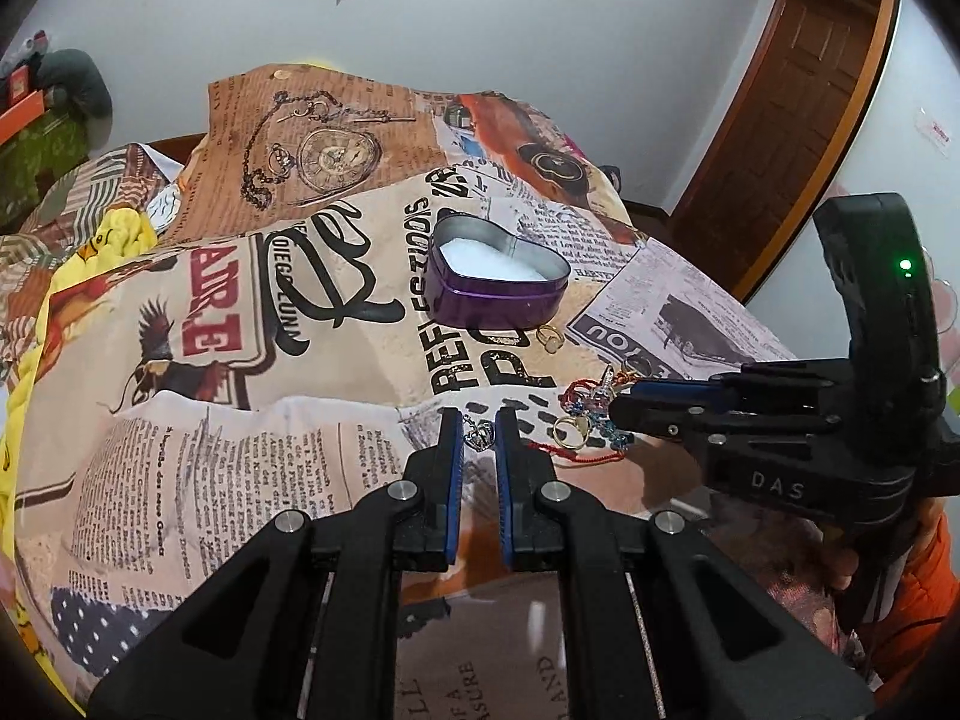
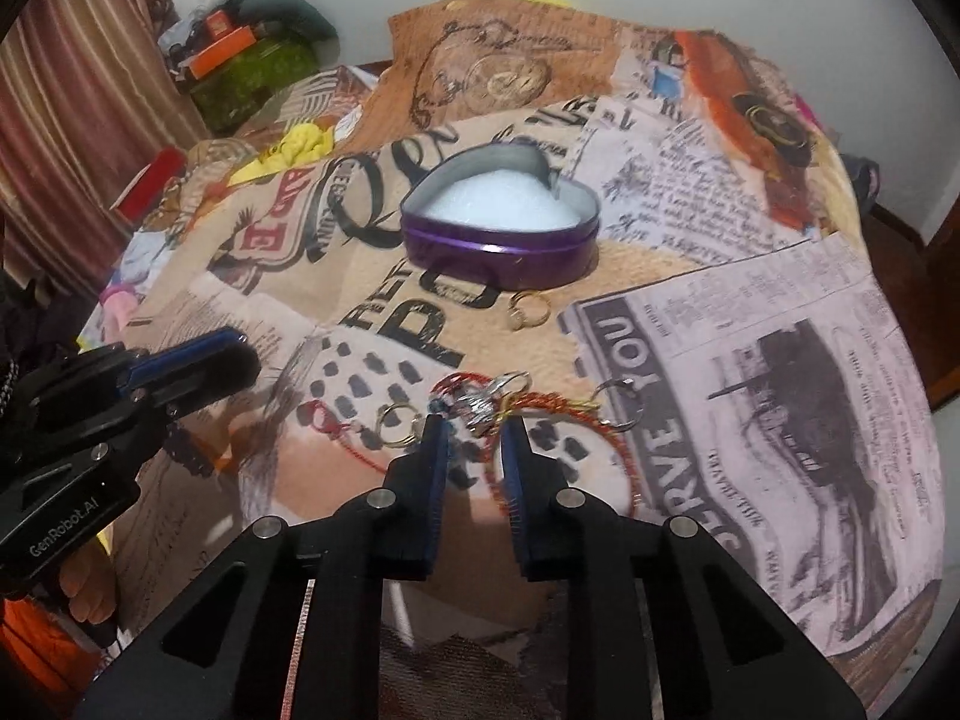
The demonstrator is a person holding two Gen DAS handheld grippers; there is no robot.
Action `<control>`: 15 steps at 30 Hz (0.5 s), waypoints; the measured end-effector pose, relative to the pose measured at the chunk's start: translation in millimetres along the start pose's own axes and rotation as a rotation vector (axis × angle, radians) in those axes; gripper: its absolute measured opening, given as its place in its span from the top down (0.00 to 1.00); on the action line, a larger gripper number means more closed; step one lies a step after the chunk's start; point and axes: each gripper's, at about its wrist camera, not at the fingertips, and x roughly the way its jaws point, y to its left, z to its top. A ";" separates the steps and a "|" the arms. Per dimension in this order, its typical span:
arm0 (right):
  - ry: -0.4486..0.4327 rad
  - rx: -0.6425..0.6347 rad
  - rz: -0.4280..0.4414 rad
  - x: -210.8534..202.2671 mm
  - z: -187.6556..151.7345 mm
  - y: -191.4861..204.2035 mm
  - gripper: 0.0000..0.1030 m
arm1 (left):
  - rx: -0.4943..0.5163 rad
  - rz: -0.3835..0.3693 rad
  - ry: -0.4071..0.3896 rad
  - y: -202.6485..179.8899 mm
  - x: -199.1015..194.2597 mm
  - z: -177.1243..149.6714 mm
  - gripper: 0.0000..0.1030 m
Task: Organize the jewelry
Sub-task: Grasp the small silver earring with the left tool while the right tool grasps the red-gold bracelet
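**Both grippers close in on the loose jewelry**

Left wrist view: the left gripper [image 1: 478,420] stands narrowly parted around a silver pendant [image 1: 480,437] at centre, apparently for pinching. The open heart tin [image 1: 498,288] waits above.

Right wrist view: the right gripper [image 2: 474,429], narrowly parted and empty, hovers over the tangled bracelets [image 2: 480,405] at centre; a ring [image 2: 528,309] lies beside the tin.

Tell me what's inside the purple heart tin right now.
The purple heart tin holds only a white pad; no jewelry shows on it. Anything beneath the pad is hidden.

One heart tin [image 2: 501,240], two tools [image 2: 474,429].
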 end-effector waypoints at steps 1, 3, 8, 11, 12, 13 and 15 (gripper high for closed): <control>0.012 -0.003 0.000 2.8 0.3 -0.2 0.84 | 0.002 0.001 0.000 -0.5 -0.2 -0.2 0.91; 0.024 -0.015 0.004 7.8 0.5 -0.9 0.84 | 0.006 0.002 -0.001 -1.7 -1.1 -0.5 0.91; 0.030 -0.020 -0.014 14.3 -1.0 -3.0 0.94 | 0.018 0.004 -0.012 -7.0 -7.0 0.5 0.91; 0.010 -0.003 -0.004 10.0 -1.2 -6.7 0.97 | 0.016 0.001 -0.018 -9.1 -10.7 2.2 0.91; 0.002 0.004 -0.009 8.0 -2.2 -7.3 0.97 | 0.016 0.000 -0.020 -9.6 -12.1 2.9 0.91; -0.009 0.010 -0.014 5.3 -2.2 -8.5 0.97 | 0.017 0.001 -0.023 -10.2 -13.2 3.4 0.91; -0.037 0.023 -0.027 -2.4 -2.0 -9.8 0.97 | 0.022 0.003 -0.035 -13.0 -17.5 6.2 0.91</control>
